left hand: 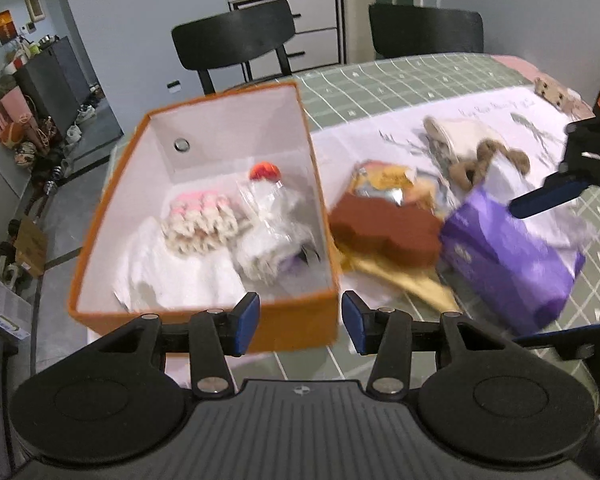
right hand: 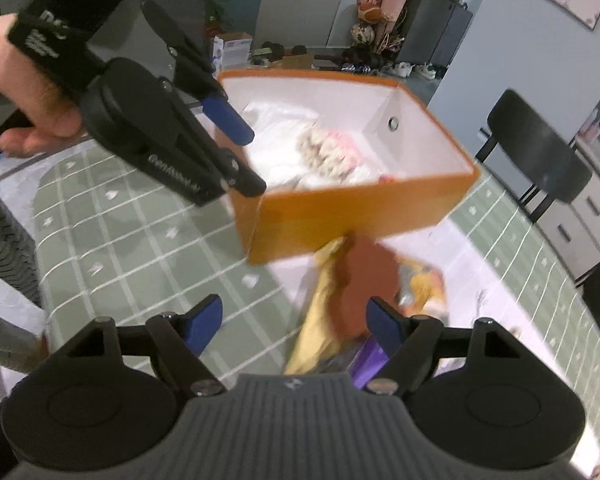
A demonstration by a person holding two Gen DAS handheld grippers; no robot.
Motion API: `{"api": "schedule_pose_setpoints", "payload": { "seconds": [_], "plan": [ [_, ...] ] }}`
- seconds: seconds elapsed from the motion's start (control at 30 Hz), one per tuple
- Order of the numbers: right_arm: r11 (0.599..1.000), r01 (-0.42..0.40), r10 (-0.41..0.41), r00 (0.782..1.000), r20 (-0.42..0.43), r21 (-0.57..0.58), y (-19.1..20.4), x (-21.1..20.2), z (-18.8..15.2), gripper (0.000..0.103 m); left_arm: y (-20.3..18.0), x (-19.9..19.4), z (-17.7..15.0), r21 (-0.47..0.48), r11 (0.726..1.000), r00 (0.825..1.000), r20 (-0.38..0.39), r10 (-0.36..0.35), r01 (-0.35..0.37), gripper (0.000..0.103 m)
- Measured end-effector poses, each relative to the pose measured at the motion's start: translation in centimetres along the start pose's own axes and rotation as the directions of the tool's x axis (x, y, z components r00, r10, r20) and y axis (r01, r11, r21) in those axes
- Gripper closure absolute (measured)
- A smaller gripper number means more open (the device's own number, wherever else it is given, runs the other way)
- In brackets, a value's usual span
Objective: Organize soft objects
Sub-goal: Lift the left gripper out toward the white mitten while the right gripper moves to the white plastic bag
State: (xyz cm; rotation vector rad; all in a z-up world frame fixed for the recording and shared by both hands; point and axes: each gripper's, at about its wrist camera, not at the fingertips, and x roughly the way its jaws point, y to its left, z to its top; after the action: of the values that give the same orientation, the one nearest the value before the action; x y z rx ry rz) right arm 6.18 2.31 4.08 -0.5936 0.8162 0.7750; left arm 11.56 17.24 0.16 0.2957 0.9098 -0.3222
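Observation:
An orange box (left hand: 300, 322) with a white inside stands on the table and holds white cloth (left hand: 180, 280), a pink and cream knitted piece (left hand: 202, 220) and a clear bagged item (left hand: 272, 224). My left gripper (left hand: 300, 326) is open and empty at the box's near wall. To the right lie a brown soft piece (left hand: 384, 228), a yellow cloth (left hand: 412, 280), a purple pack (left hand: 512, 256) and a brown plush (left hand: 484, 162). My right gripper (right hand: 294, 326) is open and empty above the yellow cloth (right hand: 320, 320) and brown piece (right hand: 360, 280). The box (right hand: 340, 212) lies ahead of it.
The table has a green checked cloth (left hand: 420, 76) and a white printed sheet (left hand: 500, 112). Two black chairs (left hand: 236, 36) stand at the far side. A snack packet (left hand: 388, 182) lies behind the brown piece. The left gripper (right hand: 228, 140) and hand show over the box.

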Motion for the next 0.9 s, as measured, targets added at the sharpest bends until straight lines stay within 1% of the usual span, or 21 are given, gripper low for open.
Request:
{"api": "schedule_pose_setpoints", "payload": {
  "seconds": [0.2, 0.33, 0.43, 0.57, 0.7, 0.9],
  "plan": [
    [0.999, -0.047, 0.047, 0.999, -0.005, 0.024, 0.7, -2.8, -3.9, 0.025, -1.2, 0.6, -1.9, 0.024, 0.999, 0.999, -0.025, -0.022, 0.023, 0.048],
    [0.998, -0.046, 0.046, 0.999, -0.003, 0.044, 0.5, -4.9, -6.2, 0.025, -2.2, 0.7, -2.2, 0.028, 0.998, 0.998, -0.020, -0.052, 0.053, 0.048],
    [0.997, -0.022, 0.022, 1.000, -0.009, 0.069, -0.3, -6.2, -7.8, 0.025, -3.5, 0.9, -2.1, 0.053, 0.996, 0.997, -0.016, -0.076, 0.077, 0.047],
    [0.992, 0.018, -0.015, 1.000, -0.027, 0.122, -1.9, -7.2, -9.9, 0.025, -5.8, 1.5, -1.6, 0.101, 0.990, 0.995, -0.008, -0.096, 0.097, 0.042],
    [0.983, 0.054, -0.047, 0.998, -0.041, 0.177, -3.9, -7.6, -11.7, 0.025, -7.6, 1.8, -0.7, 0.143, 0.981, 0.992, -0.005, -0.129, 0.128, 0.042],
    [0.961, 0.092, -0.083, 0.995, -0.045, 0.261, -7.8, -7.7, -13.7, 0.025, -8.6, 3.0, 1.5, 0.168, 0.975, 0.990, -0.015, -0.142, 0.143, 0.041]
  ]
}}
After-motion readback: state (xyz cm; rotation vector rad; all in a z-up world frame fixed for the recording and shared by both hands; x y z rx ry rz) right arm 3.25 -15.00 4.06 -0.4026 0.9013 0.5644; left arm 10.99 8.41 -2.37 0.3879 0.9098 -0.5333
